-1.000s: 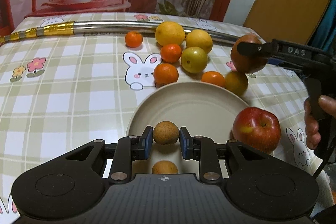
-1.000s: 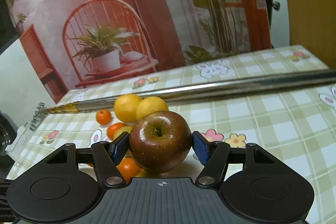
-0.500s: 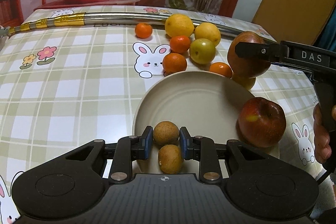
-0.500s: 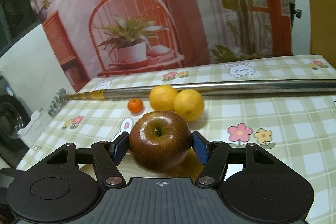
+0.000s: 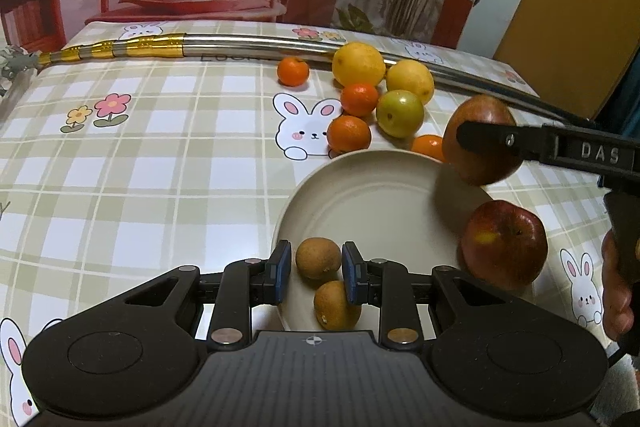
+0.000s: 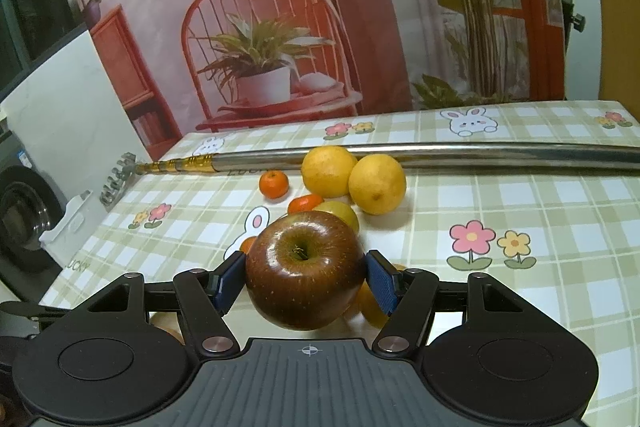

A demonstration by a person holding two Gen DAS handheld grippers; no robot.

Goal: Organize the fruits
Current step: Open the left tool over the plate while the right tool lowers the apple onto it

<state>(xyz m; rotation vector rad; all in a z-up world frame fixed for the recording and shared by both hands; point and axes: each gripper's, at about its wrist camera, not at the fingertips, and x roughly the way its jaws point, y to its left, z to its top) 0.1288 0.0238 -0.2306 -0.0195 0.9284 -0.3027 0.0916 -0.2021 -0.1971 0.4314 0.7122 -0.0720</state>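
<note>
**Q:** Inventory, largest item first?

**A:** One counter (image 5: 120, 187). One plate (image 5: 360, 195), directly ahead of the left hand-held gripper (image 5: 316, 269). Two apples: a dark apple (image 6: 304, 267) and a red apple (image 5: 504, 243). Two yellow citrus fruits (image 5: 359, 63), one green fruit (image 5: 400, 113) and four tangerines (image 5: 349, 134), all beyond the plate, well ahead of the left hand-held gripper. Two brown fruits (image 5: 318, 258).

**Q:** State of each hand-held gripper?

**A:** The right hand-held gripper (image 6: 306, 283) is clenched on the dark apple, pads on its sides, holding it clear of the counter over the plate's far right rim. The left hand-held gripper grasps one brown fruit over the plate's near edge. The second brown fruit lies on the plate just below its right pad. The red apple sits on the plate's right edge, to its right.
</note>
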